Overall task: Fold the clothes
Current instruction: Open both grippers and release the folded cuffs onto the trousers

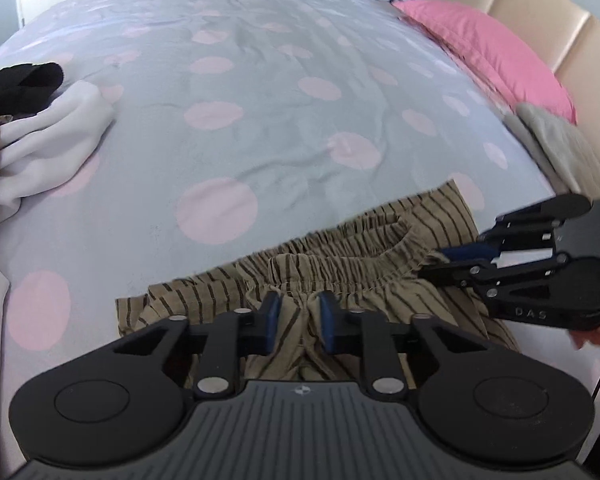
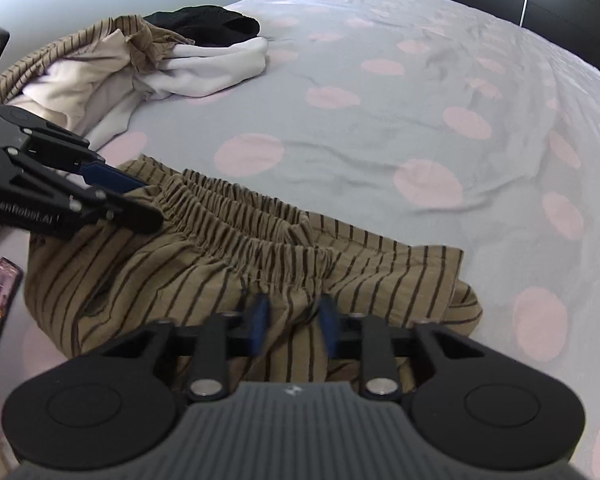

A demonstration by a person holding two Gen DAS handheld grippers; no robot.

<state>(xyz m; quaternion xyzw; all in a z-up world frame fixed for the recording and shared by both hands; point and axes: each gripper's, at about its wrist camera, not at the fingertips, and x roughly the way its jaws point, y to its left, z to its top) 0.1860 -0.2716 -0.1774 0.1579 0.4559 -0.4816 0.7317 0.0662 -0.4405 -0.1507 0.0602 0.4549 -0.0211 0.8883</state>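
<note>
**Striped shorts pinched at the waistband on the spotted bed**

Much of the striped shorts (image 1: pixel 340 276) lay hidden beneath the gripper bodies in both wrist views, and their lower hems were cut off at the near edge. Whether the right gripper's blue pads met through the cloth could not be made out in the left wrist view, where its tips were partly buried in the fabric.

The shorts were thin tan cloth with dark pinstripes and a gathered, ruffled elastic waistband, lying crumpled at 6 o'clock on the bed (image 1: pixel 260 92), whose grey cover carried pale pink dots and soft creases. A heap of clothes (image 2: pixel 148 64), white, black and striped, sat at 10 o'clock in the right wrist view. A pink pillow (image 1: pixel 496 52) lay at 2 o'clock against a padded beige headboard (image 1: pixel 540 12).

The left gripper (image 1: pixel 299 322) pointed forward and low, fingers partly closed with a bunched fold of the shorts gathered between them. The right gripper (image 2: pixel 293 326) was posed likewise, narrowed around a ridge of cloth just below the waistband. Each reached in from the side in the other's view.
</note>
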